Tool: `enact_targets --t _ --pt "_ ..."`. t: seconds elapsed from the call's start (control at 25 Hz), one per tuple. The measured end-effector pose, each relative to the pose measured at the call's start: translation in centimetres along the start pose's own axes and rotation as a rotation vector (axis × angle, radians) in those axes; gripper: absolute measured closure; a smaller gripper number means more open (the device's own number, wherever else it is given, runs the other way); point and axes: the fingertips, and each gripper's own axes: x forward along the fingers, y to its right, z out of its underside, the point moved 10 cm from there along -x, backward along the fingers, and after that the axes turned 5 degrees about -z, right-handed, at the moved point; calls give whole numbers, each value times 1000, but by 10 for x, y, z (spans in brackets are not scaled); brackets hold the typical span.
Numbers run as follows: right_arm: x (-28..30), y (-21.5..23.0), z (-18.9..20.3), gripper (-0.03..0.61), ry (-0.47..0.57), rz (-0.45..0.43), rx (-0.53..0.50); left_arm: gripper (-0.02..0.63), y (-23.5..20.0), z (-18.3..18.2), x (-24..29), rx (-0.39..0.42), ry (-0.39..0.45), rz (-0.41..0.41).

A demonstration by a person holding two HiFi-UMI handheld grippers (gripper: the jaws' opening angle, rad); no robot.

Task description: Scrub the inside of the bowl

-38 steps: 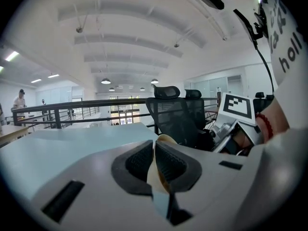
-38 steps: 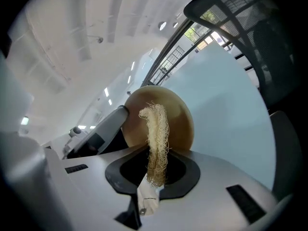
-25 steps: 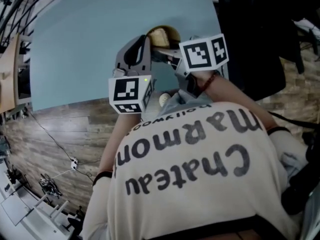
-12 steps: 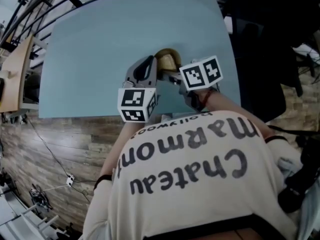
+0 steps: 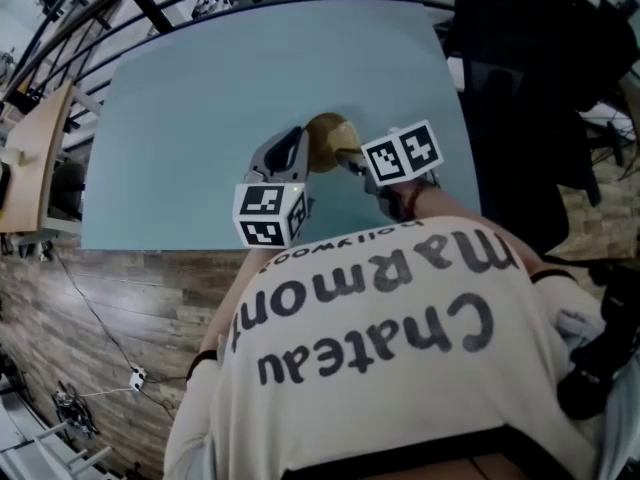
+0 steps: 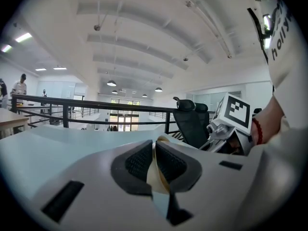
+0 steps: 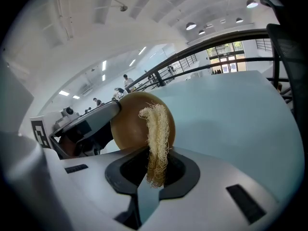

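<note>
A brown wooden bowl (image 5: 330,136) is held over the light-blue table (image 5: 190,118), tipped on its side. My left gripper (image 5: 297,148) grips its rim: in the left gripper view the thin pale bowl rim (image 6: 155,163) sits between the dark pads (image 6: 139,160), and those jaws have just been opening slightly. My right gripper (image 5: 350,158) is shut on a pale fibrous loofah scrubber (image 7: 156,138), which stands up against the bowl (image 7: 130,126). The left gripper (image 7: 89,121) shows on the bowl's far side in the right gripper view.
A black office chair (image 5: 520,78) stands right of the table. Wood floor (image 5: 100,298) lies along the table's near edge. A wooden bench (image 5: 30,158) sits at the left. My shirt (image 5: 380,348) fills the lower part of the head view.
Both grippers and the bowl have shifted together over the table. The right gripper has sunk and rolled, bringing the scrubber up against the bowl.
</note>
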Motion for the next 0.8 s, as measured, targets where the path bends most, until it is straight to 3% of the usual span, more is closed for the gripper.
enact_targets --t 0.48,0.8 --pt "-4 1 -33 515 61 39 -20 594 -18 -17 10 -48 41 -11" --pt "14 -14 -26 515 33 -14 -31 594 -16 -18 5 -2 47 -16"
